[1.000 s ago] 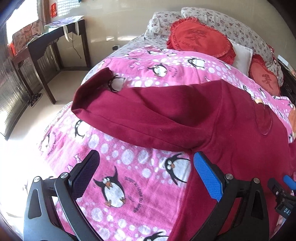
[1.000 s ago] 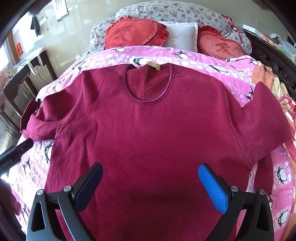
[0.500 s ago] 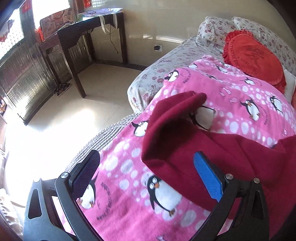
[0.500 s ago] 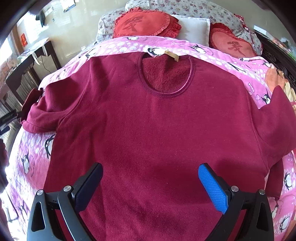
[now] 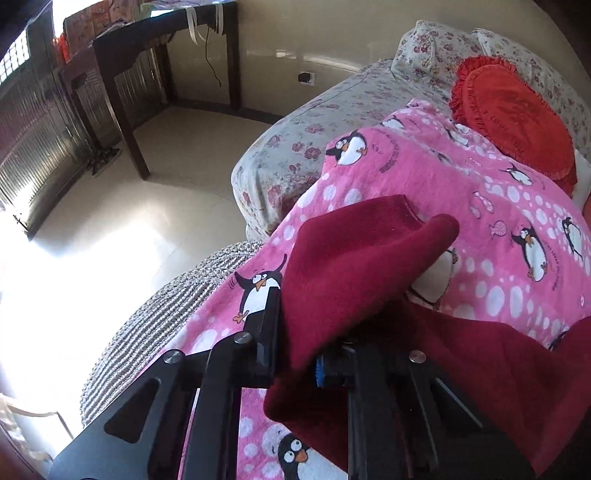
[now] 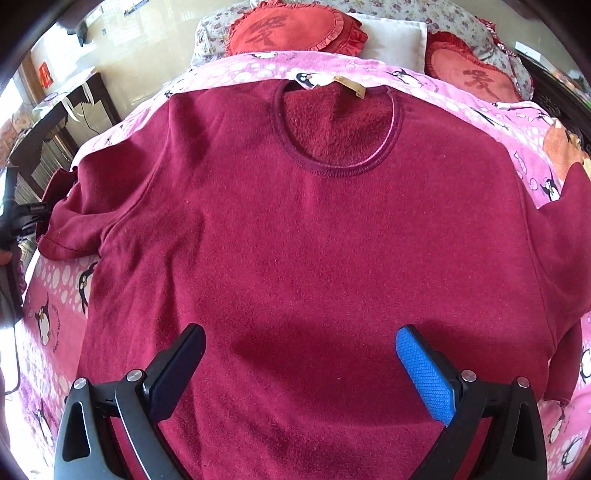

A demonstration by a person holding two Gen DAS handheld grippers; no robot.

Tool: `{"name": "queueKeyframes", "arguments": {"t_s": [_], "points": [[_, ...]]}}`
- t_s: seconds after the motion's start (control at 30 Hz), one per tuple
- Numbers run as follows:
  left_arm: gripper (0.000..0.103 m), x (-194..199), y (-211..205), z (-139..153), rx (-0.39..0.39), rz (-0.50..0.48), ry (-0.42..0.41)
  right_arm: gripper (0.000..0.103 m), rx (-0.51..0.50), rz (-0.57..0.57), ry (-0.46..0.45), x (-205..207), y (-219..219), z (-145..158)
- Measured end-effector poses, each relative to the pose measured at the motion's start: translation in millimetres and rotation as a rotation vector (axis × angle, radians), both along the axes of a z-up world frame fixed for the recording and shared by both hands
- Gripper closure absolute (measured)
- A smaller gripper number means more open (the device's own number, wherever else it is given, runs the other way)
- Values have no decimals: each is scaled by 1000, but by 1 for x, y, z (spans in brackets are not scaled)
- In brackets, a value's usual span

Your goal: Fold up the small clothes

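A dark red fleece sweater (image 6: 314,240) lies front up on a pink penguin blanket (image 6: 55,295), neck toward the pillows. My left gripper (image 5: 295,332) is shut on the sweater's left sleeve (image 5: 354,269) near its cuff; the cloth bunches over the jaws and hides the fingertips. In the right wrist view that gripper (image 6: 26,218) shows at the sleeve end on the far left. My right gripper (image 6: 301,369) is open and empty, hovering above the lower middle of the sweater.
Red heart cushions (image 6: 295,29) and floral pillows (image 5: 436,40) lie at the bed's head. The bed edge (image 5: 177,314) drops to a tiled floor (image 5: 129,206) on the left. A dark wooden table (image 5: 155,44) stands by the wall.
My left gripper moved left to the sleeve end and shut on it. My right gripper came a little closer over the sweater and stayed open.
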State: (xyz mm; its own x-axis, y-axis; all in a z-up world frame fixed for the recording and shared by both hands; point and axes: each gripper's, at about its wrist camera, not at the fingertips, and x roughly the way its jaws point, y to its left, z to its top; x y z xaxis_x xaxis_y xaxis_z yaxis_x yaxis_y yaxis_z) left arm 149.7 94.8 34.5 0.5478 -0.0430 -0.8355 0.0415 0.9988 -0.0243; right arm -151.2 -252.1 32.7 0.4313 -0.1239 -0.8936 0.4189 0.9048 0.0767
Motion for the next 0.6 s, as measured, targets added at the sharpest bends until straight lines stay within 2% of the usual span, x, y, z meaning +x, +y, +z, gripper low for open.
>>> {"name": "queueKeyframes", "arguments": {"t_s": [0.07, 0.17, 0.23, 0.33, 0.47, 0.6], "points": [[93, -14, -10, 22, -24, -43, -31, 0, 6, -6, -6, -3, -5, 0], [93, -46, -36, 68, -90, -158, -102, 0, 13, -22, -19, -8, -14, 1], [93, -71, -60, 99, -156, -246, -144, 0, 20, -40, -28, -11, -21, 3], [93, -103, -104, 131, -266, -375, -159, 0, 28, -68, -50, -17, -33, 9], [93, -143, -176, 147, -367, -530, -147, 0, 6, -110, -81, -32, -54, 22], [93, -179, -249, 120, -373, -639, -89, 0, -19, -171, -101, -54, -81, 33]]}}
